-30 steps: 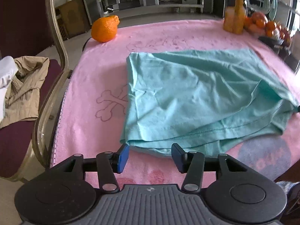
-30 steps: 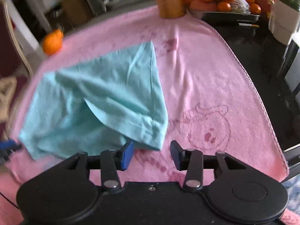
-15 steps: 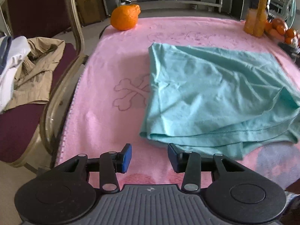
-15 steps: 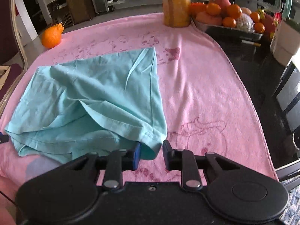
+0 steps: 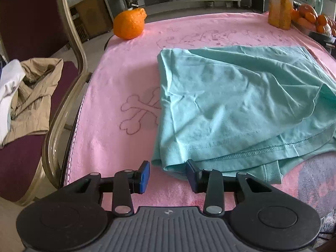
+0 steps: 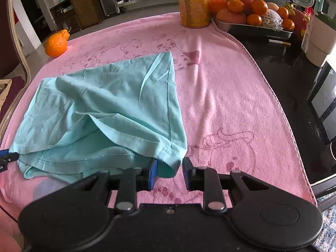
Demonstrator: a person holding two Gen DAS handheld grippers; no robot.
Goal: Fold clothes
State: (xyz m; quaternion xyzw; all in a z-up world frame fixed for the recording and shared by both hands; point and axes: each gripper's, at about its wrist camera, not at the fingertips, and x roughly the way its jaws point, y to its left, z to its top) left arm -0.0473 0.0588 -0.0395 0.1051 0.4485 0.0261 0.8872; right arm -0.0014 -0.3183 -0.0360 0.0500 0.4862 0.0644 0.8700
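Note:
A teal garment (image 5: 237,105) lies folded and rumpled on a pink towel (image 5: 126,79) that covers the table. It also shows in the right wrist view (image 6: 100,113). My left gripper (image 5: 168,175) is open, and the garment's near left corner lies between its fingers. My right gripper (image 6: 169,172) is open, and the garment's near right corner lies between its fingers. The left gripper's blue tip (image 6: 4,154) shows at the garment's left edge in the right wrist view.
An orange fruit (image 5: 129,25) sits at the towel's far left corner. A yellow bottle (image 6: 194,2) and a tray of fruit (image 6: 252,14) stand at the far right. A white cup (image 6: 319,40) stands on the dark table. A chair with clothes (image 5: 27,96) is left.
Both grippers have come forward to the garment's near corners. The right gripper's fingers stand wider than half a second ago. The garment's right side has settled flatter.

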